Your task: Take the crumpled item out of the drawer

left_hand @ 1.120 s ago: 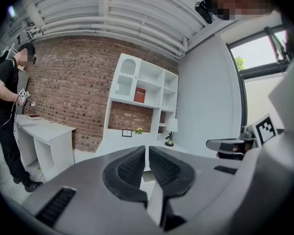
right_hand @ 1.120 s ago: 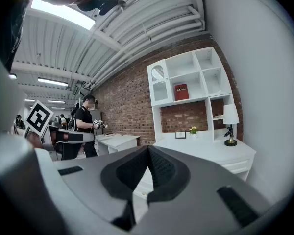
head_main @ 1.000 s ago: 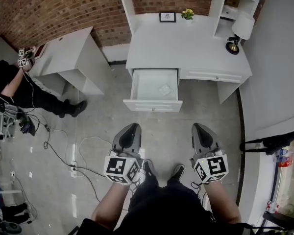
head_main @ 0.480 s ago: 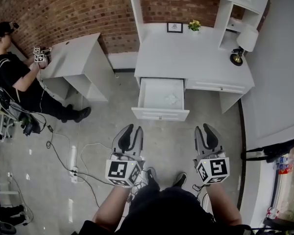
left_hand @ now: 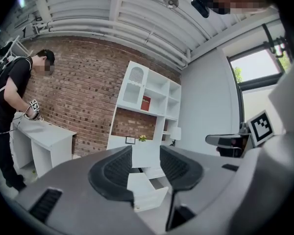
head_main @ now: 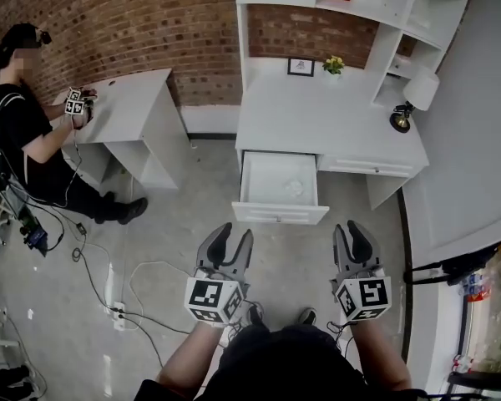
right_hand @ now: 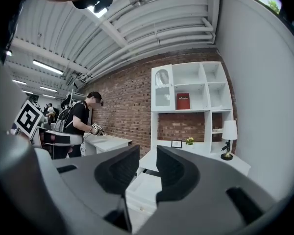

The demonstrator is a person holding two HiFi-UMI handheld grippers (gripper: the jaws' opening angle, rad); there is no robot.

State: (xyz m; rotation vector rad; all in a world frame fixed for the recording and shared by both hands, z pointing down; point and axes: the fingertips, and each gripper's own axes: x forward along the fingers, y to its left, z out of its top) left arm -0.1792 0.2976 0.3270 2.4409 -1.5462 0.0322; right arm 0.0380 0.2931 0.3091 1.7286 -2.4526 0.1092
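The left gripper (head_main: 231, 236) and the right gripper (head_main: 349, 229) are held side by side above the floor. The jaws of each are spread wide, have just been opening, and have nothing between them. The small white crumpled item (head_main: 294, 188) lies in the open drawer (head_main: 280, 216) of the white bench (head_main: 317, 115). It is well ahead of both pairs of jaws, beyond the gap between the two grippers.
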